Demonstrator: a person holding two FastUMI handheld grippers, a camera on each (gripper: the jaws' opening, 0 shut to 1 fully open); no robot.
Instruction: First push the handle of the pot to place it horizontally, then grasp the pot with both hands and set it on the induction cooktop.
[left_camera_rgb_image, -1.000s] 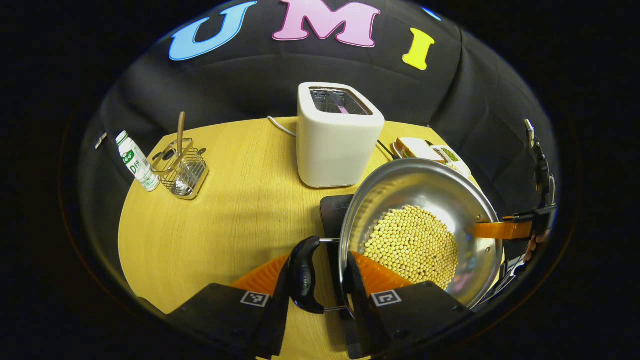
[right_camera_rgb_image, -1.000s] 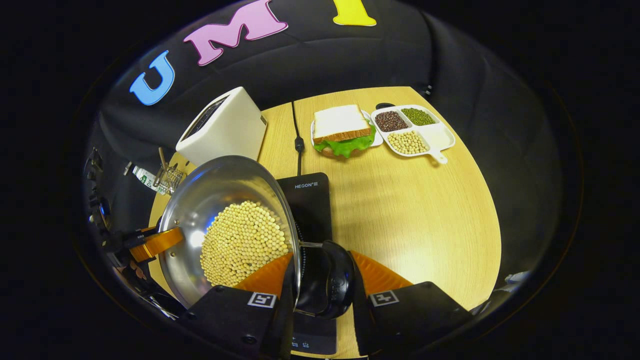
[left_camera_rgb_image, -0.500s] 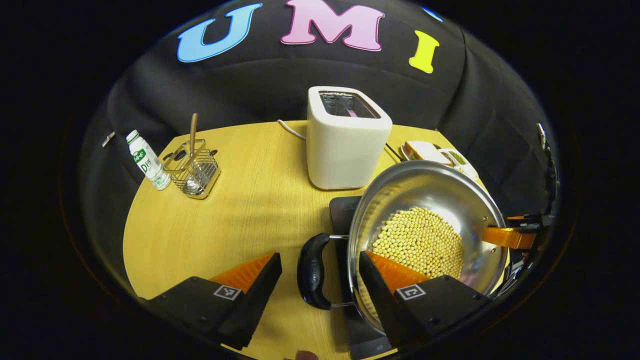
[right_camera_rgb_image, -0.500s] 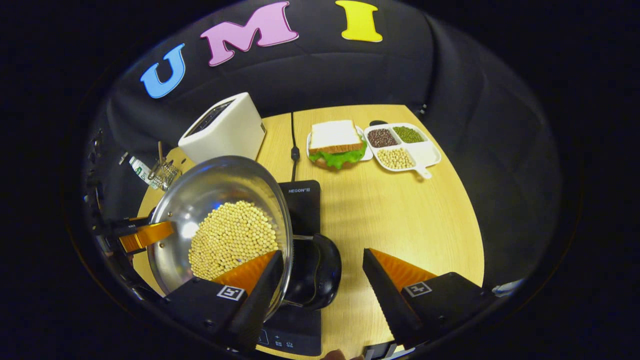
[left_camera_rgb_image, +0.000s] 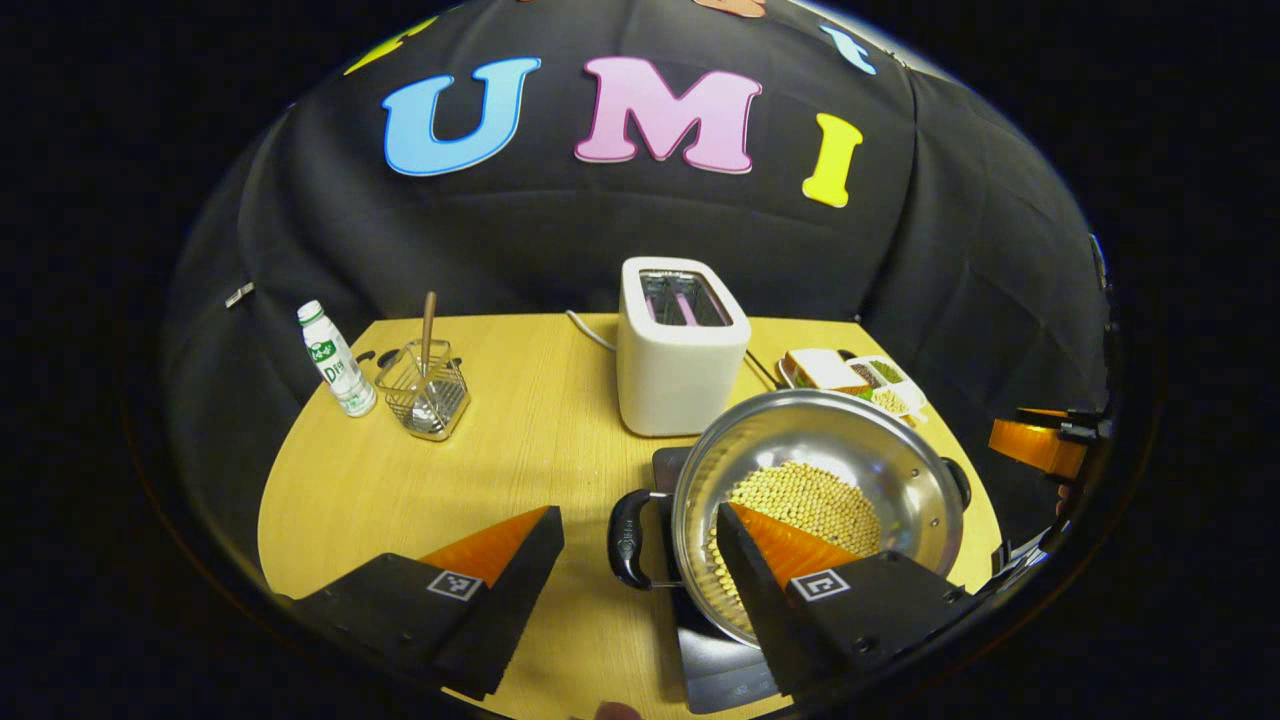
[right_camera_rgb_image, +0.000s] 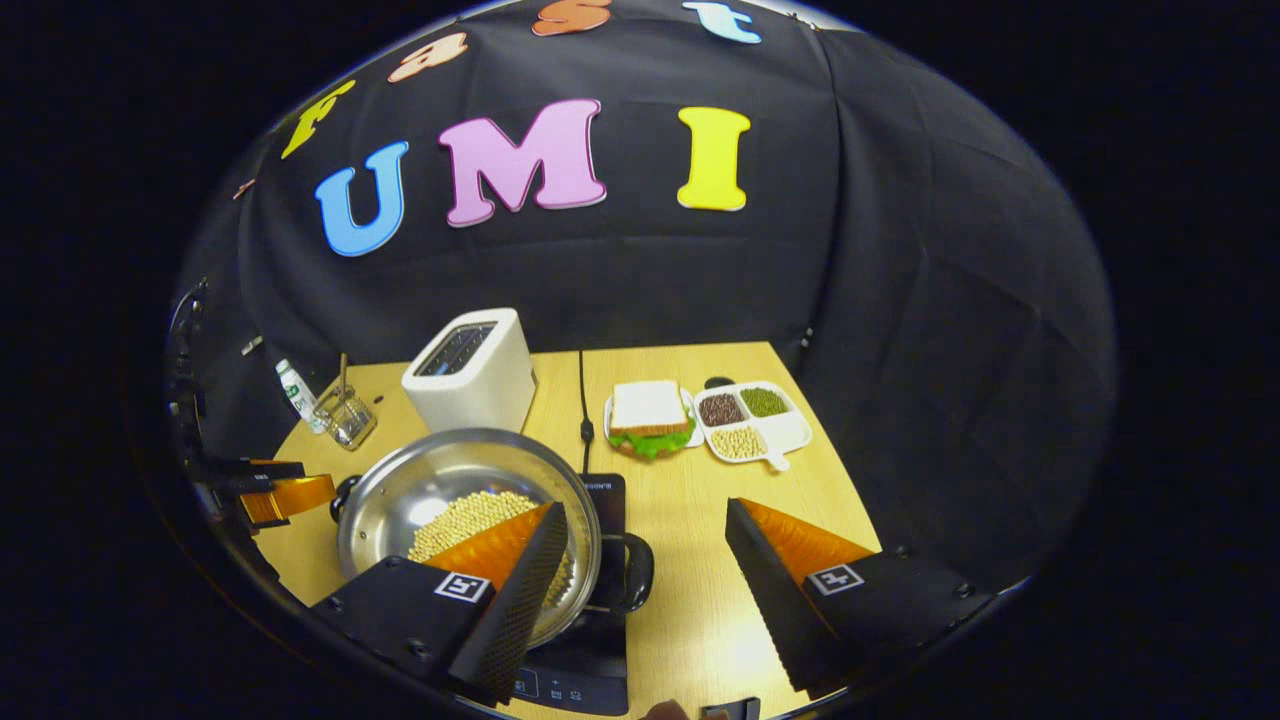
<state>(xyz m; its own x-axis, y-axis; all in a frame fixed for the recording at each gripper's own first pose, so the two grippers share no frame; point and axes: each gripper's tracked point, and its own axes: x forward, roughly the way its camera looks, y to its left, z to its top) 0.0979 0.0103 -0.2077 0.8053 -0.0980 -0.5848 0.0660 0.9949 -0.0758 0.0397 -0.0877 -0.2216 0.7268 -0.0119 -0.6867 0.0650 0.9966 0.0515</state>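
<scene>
Tabletop (left_camera_rgb_image: 420, 500): pale wood against the black cloth wall; carries a toaster (left_camera_rgb_image: 680, 345), a bottle (left_camera_rgb_image: 335, 360), a wire caddy (left_camera_rgb_image: 425, 390), a sandwich plate (right_camera_rgb_image: 650, 420) and a divided dish (right_camera_rgb_image: 755, 420).
Pot (left_camera_rgb_image: 810, 500): steel, holding pale beans, resting on the induction cooktop (right_camera_rgb_image: 580, 670); both black side handles lie level, one (left_camera_rgb_image: 628, 525) on the left side, one (right_camera_rgb_image: 632, 572) on the right.
Left claw (left_camera_rgb_image: 640, 560): fingers wide apart, gripping nothing; the pot's left handle sits between them but below and beyond, untouched.
Right claw (right_camera_rgb_image: 645, 560): fingers wide apart, empty; the right handle lies just below its left finger, apart from it.
Task state: pot judged placed; both claws appear clear of it.
Risk: a finger hanging over the rim could catch it on pulling away, tilting the pot and spilling beans.
Risk: pot appears to overhang the cooktop's left edge; a nudge could shift it off centre.
</scene>
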